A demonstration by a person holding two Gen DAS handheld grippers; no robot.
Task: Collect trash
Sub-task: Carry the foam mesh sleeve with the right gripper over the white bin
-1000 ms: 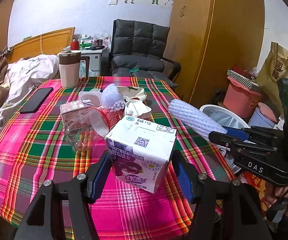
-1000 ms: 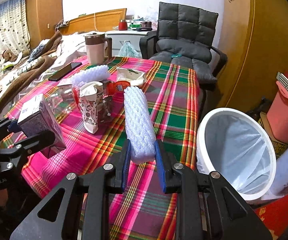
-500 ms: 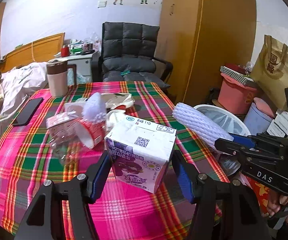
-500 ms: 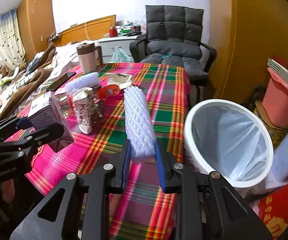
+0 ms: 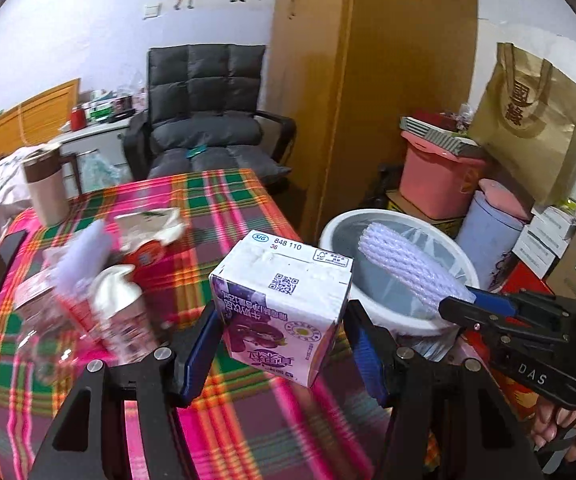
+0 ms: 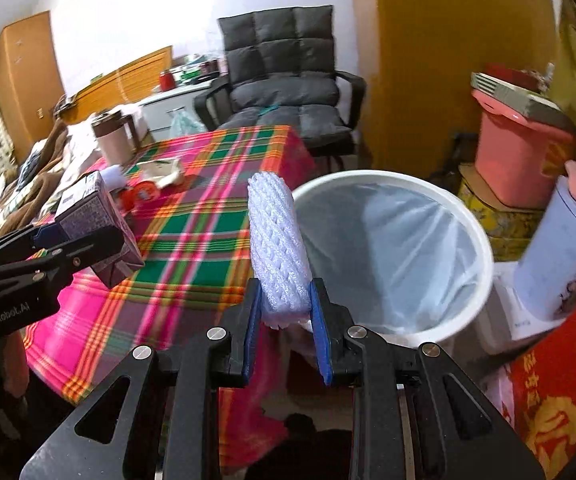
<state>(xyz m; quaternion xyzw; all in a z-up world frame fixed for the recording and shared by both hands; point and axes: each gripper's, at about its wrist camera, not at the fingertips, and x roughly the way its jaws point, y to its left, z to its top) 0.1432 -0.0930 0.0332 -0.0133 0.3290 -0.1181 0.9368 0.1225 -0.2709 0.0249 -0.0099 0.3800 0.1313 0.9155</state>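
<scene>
My left gripper (image 5: 280, 340) is shut on a white and purple drink carton (image 5: 284, 304), held above the right edge of the plaid-covered table (image 5: 224, 208). The same carton (image 6: 96, 220) and left gripper (image 6: 80, 240) show at the left of the right wrist view. My right gripper (image 6: 284, 312) is shut on a white foam net sleeve (image 6: 276, 248), which sticks up beside the rim of the white lined bin (image 6: 479, 236). In the left wrist view the sleeve (image 5: 403, 264) hangs over the bin (image 5: 335, 228), with the right gripper (image 5: 471, 304) beside it.
More litter lies on the table: crumpled paper cups (image 5: 116, 304), a clear plastic container (image 5: 44, 336) and wrappers (image 5: 152, 220). A mug (image 5: 44, 188) and a phone (image 5: 0, 260) sit at the far left. A black chair (image 5: 208, 120), pink tub (image 5: 435, 176) and paper bag (image 5: 527, 120) surround the bin.
Both grippers have swung right with their loads, from over the table toward the white bin. The sleeve now hangs by the bin's mouth and the carton has reached the table's right edge.
</scene>
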